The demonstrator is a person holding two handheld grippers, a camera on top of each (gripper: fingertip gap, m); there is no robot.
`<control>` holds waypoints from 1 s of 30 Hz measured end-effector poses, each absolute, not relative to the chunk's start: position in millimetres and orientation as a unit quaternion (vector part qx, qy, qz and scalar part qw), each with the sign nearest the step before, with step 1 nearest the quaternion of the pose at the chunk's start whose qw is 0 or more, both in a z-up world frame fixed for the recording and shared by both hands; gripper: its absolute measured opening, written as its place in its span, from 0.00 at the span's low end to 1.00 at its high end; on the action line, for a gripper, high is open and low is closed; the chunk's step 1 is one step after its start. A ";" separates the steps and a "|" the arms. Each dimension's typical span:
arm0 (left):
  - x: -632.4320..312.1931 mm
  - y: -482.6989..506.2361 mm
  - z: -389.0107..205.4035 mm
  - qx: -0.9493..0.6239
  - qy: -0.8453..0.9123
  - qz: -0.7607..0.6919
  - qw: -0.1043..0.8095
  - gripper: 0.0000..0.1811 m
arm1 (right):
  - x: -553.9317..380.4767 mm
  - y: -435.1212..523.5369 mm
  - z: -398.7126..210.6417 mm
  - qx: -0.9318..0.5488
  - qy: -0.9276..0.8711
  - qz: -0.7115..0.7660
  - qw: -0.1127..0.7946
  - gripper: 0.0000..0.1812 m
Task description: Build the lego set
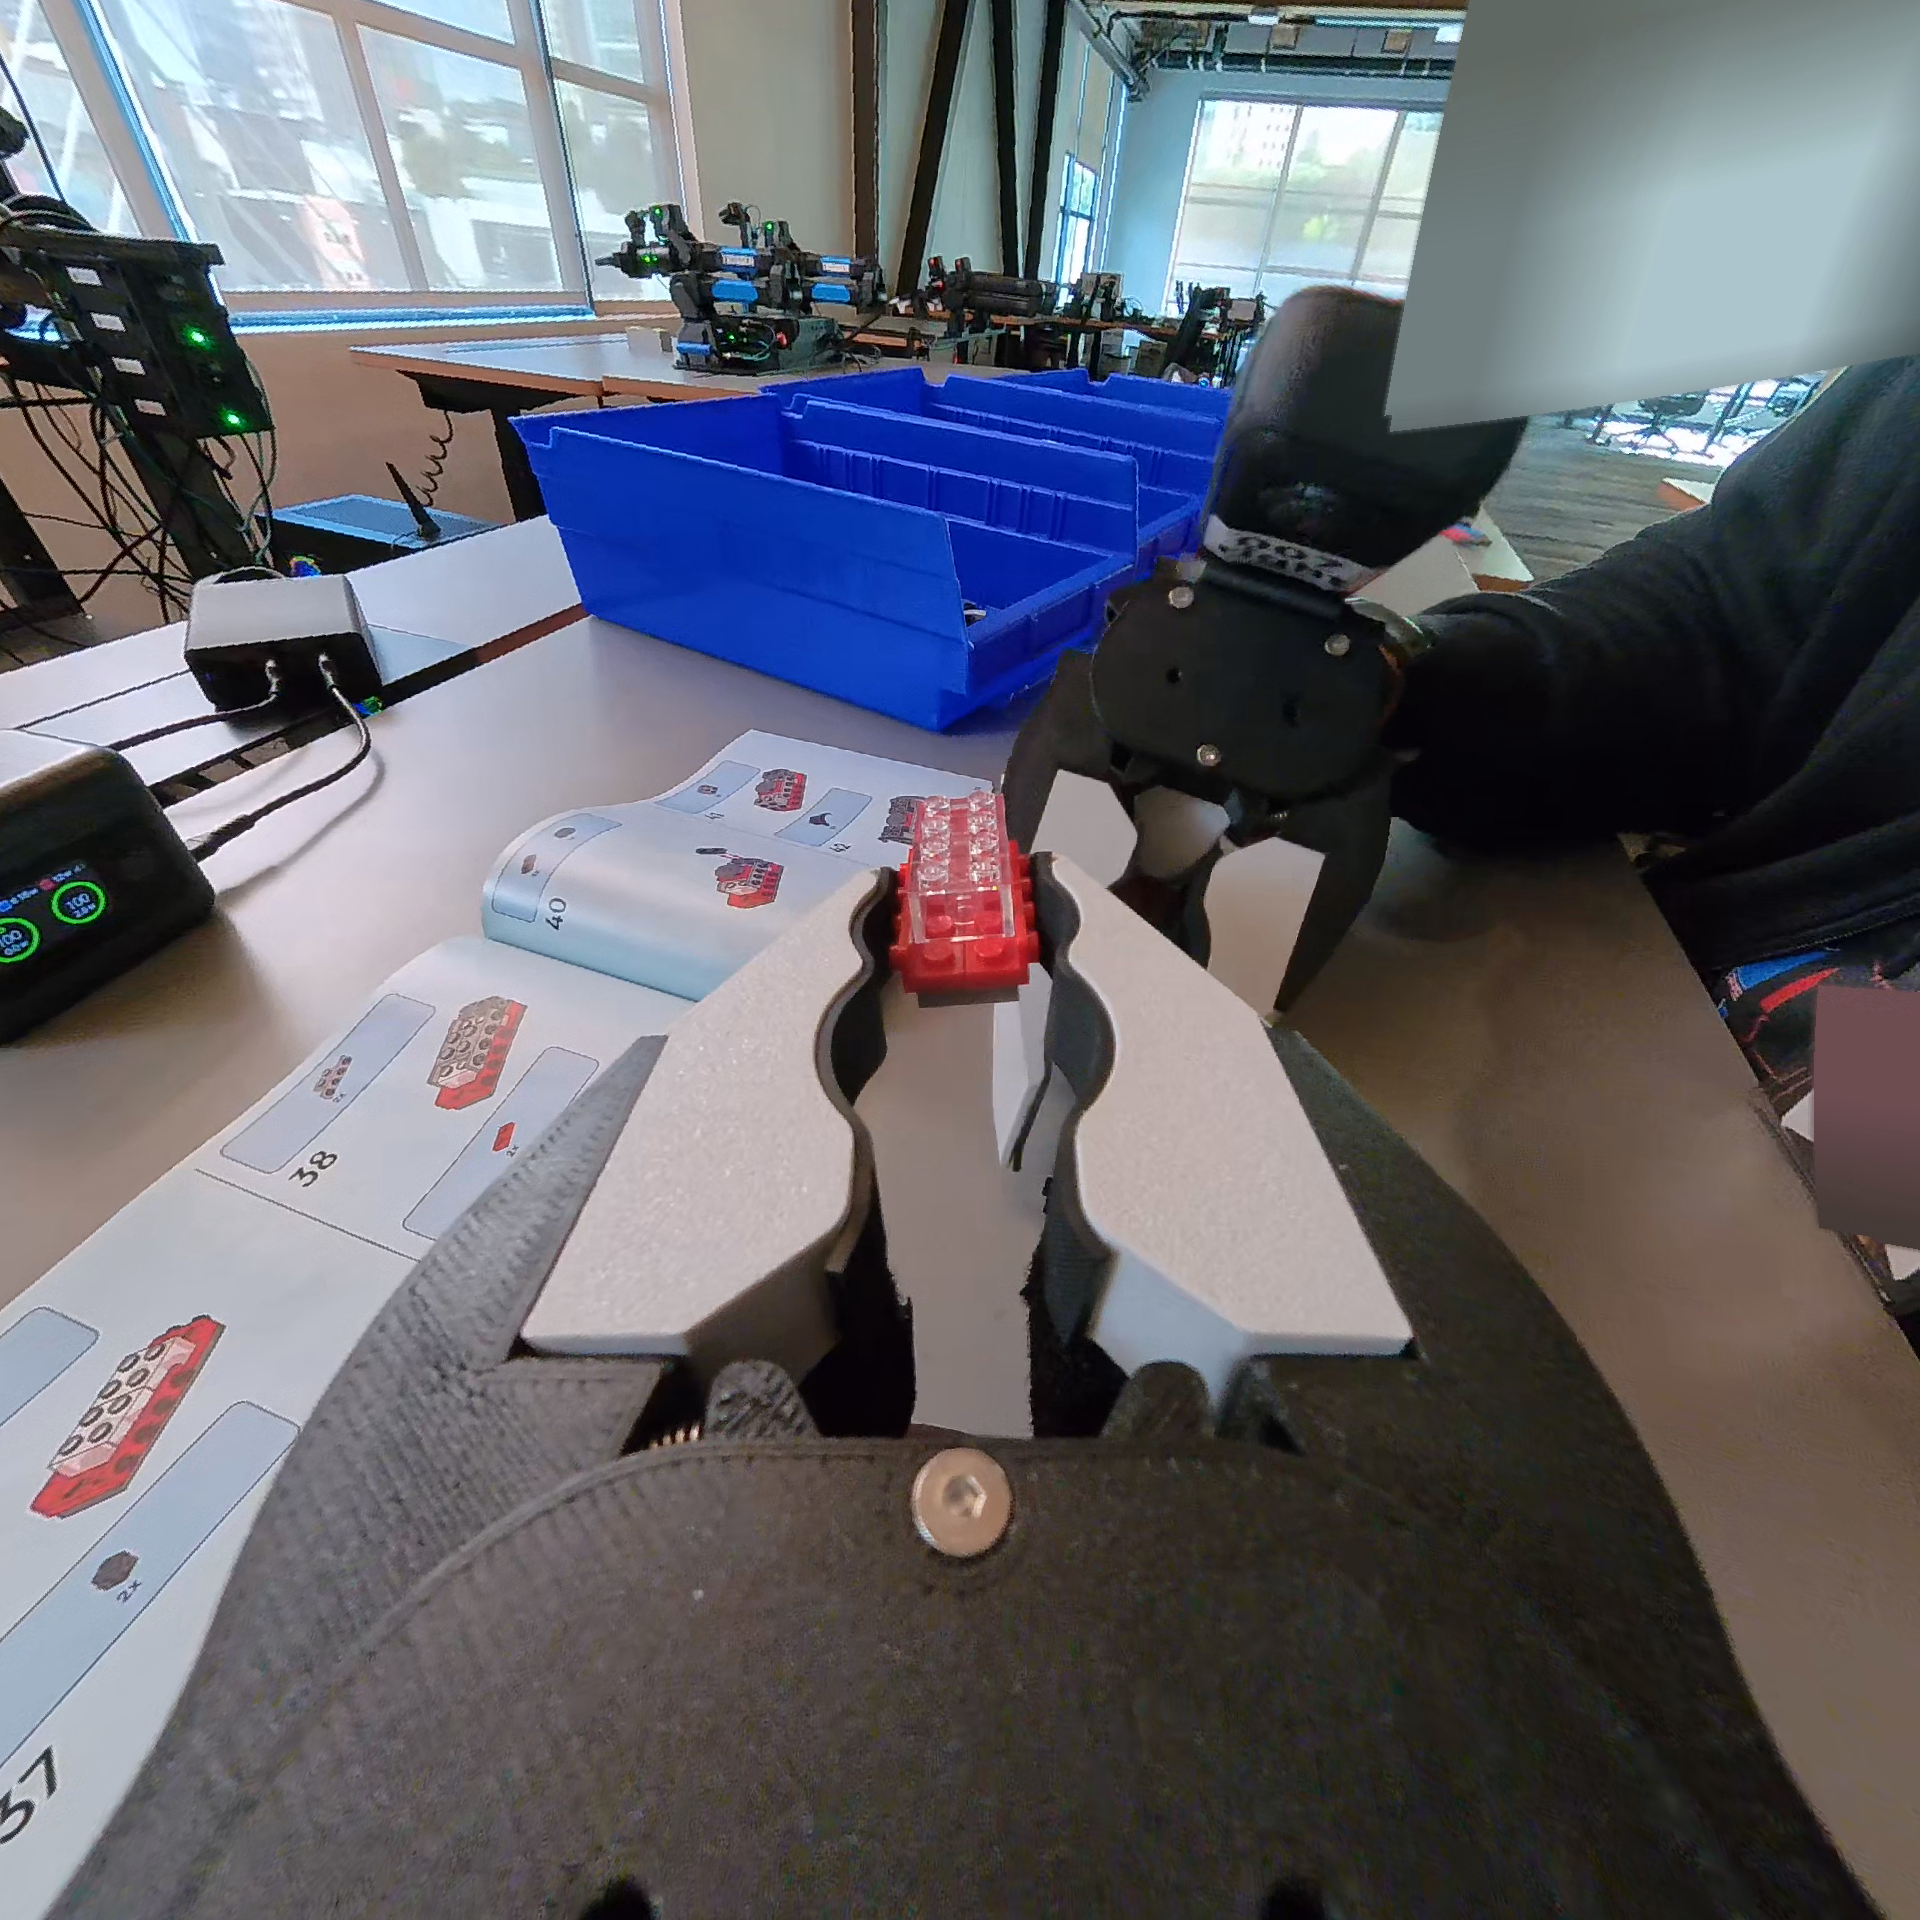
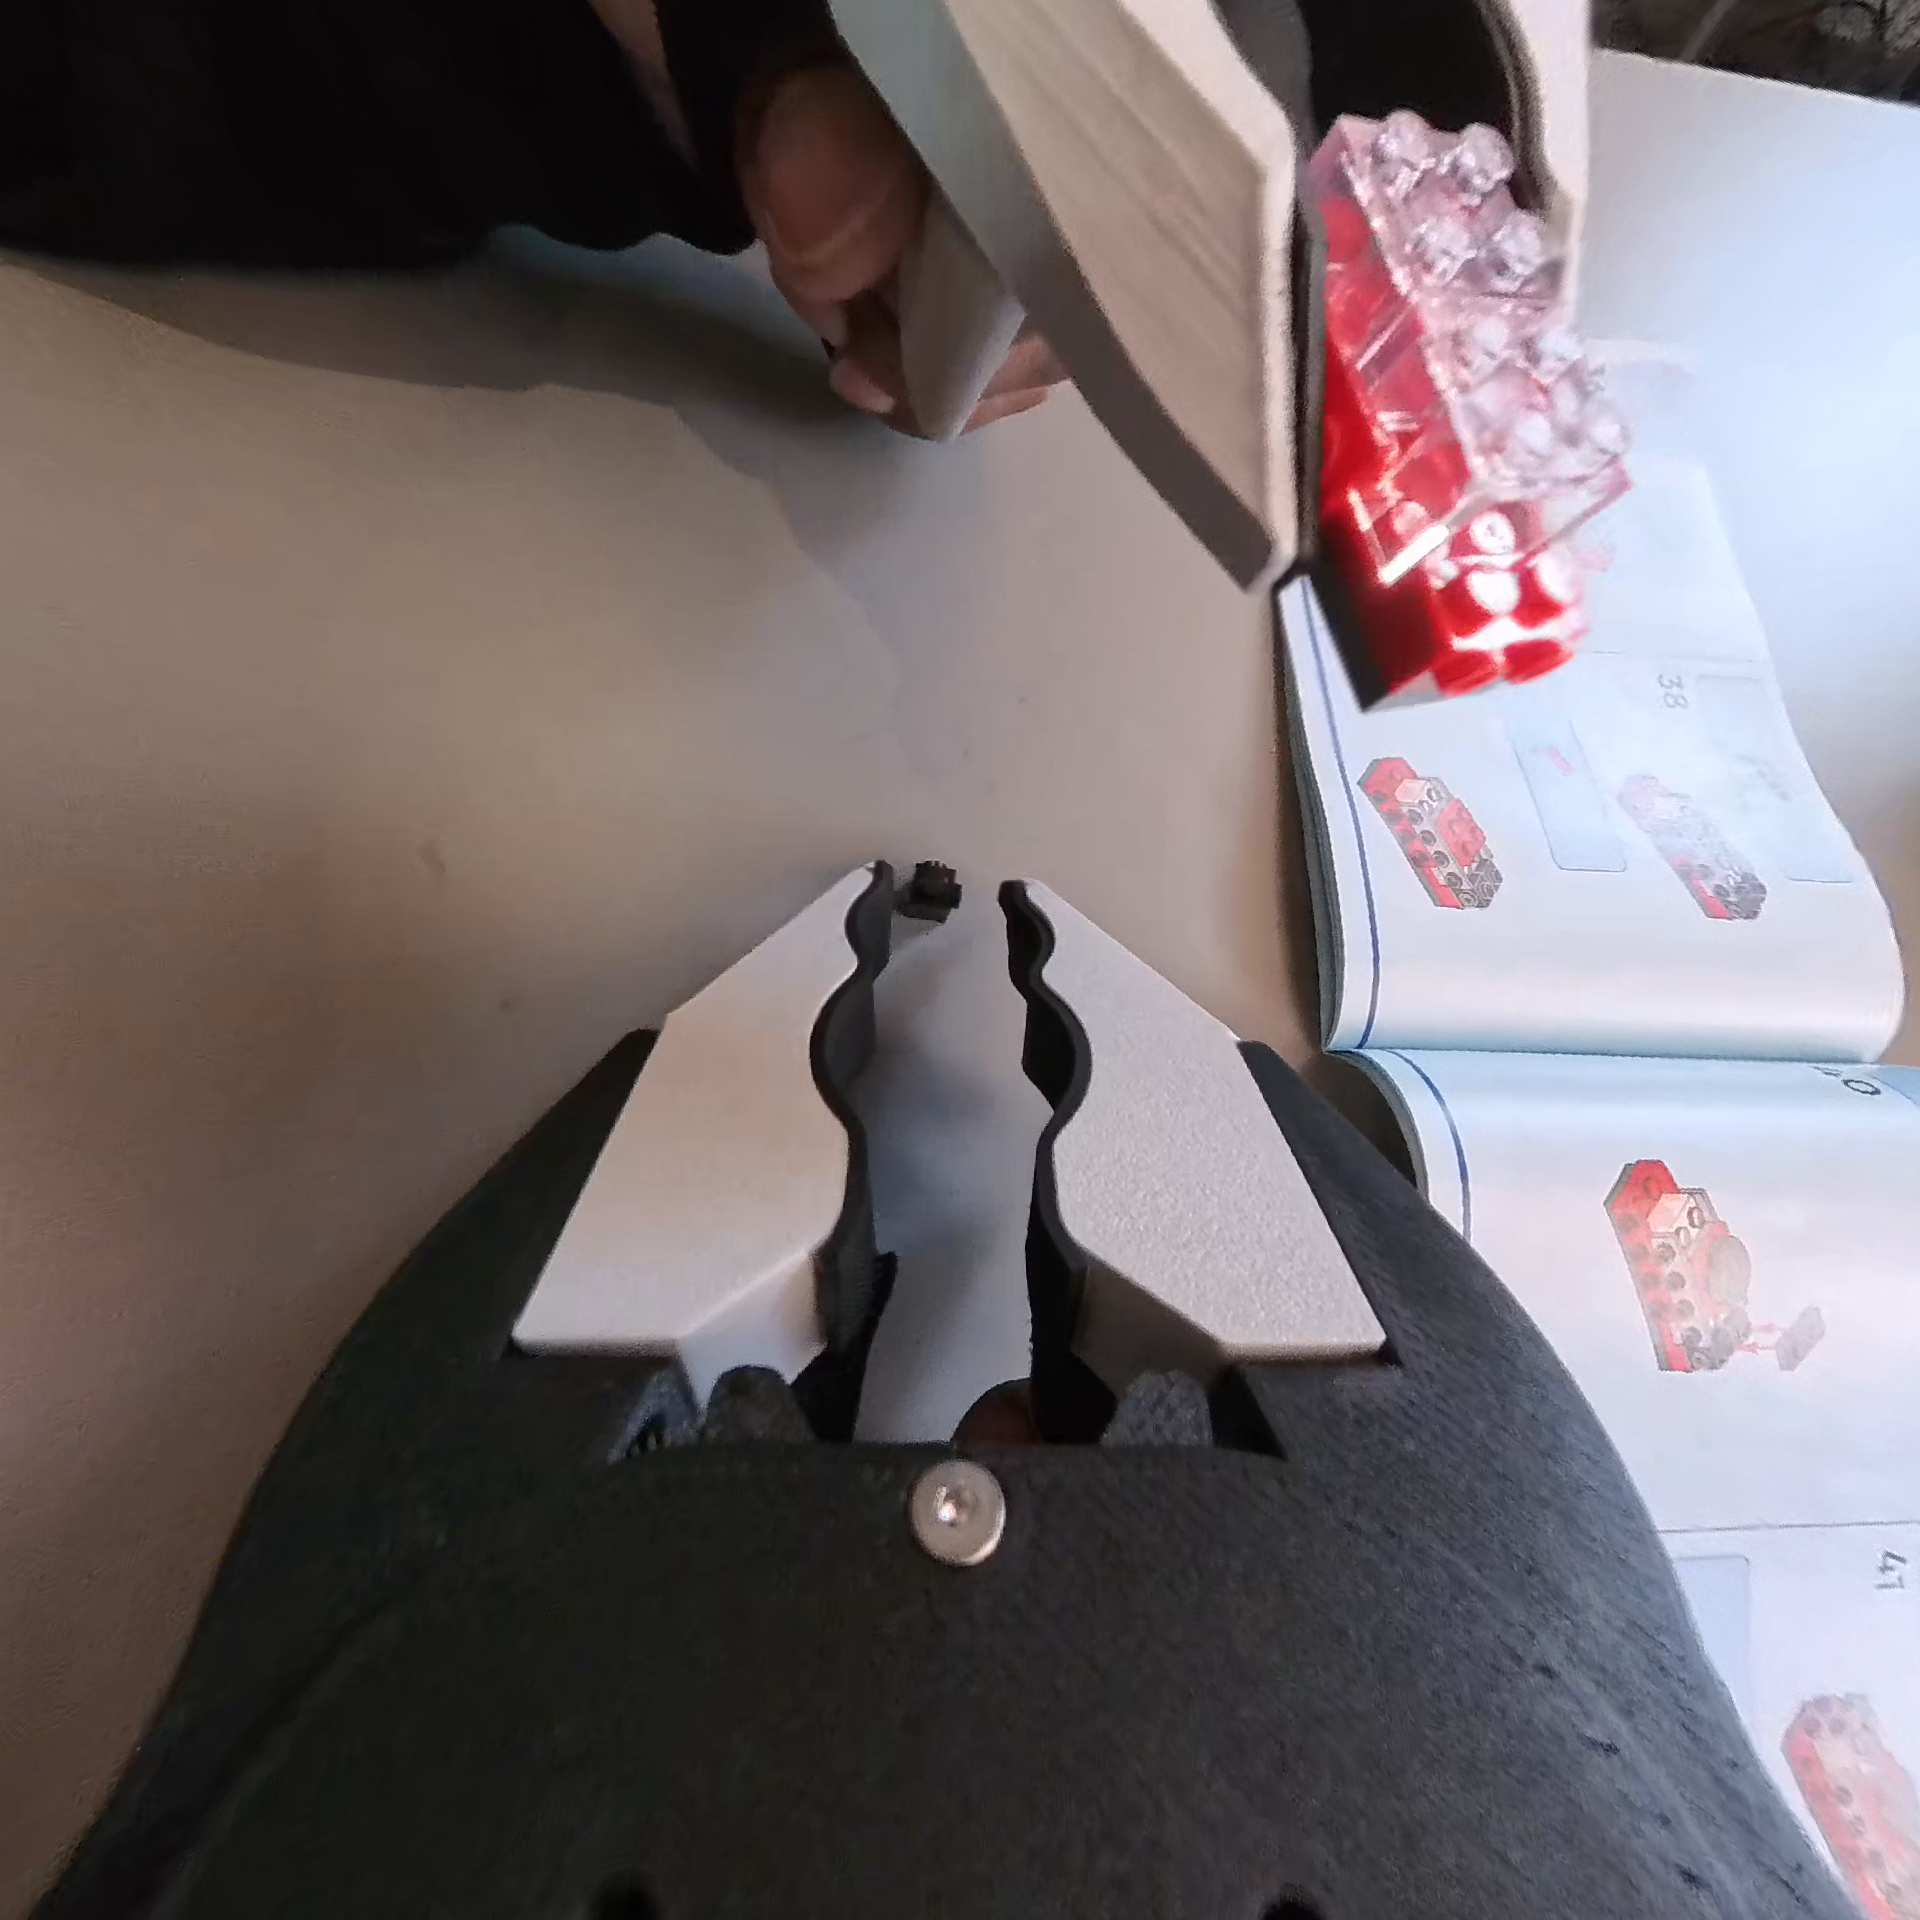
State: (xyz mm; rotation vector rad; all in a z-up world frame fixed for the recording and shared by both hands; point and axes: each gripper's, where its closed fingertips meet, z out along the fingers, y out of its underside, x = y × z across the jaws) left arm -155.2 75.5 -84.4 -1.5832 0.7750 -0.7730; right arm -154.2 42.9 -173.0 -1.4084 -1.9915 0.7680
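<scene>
My left gripper is shut on a small lego build of red bricks topped with clear studded bricks, held just above the grey table. The same build shows at the top right of the right wrist view, beside a grey finger of the left gripper. My right gripper is open and points down at the table. A tiny black lego piece lies between its tips, against the left pad. In the left wrist view, the right gripper stands just right of the build.
An open instruction booklet lies on the table under the left gripper; it also shows at the right of the right wrist view. Blue bins stand behind it. Two black boxes with cables sit at the left. A person's dark sleeve is at the right. About 9 cm separates my left fingertips from my right.
</scene>
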 end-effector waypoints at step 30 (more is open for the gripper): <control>-154.7 74.9 -85.0 -0.676 0.334 -0.327 0.570 0.15 | -151.7 32.7 -171.7 -0.498 -0.764 0.298 0.282 0.10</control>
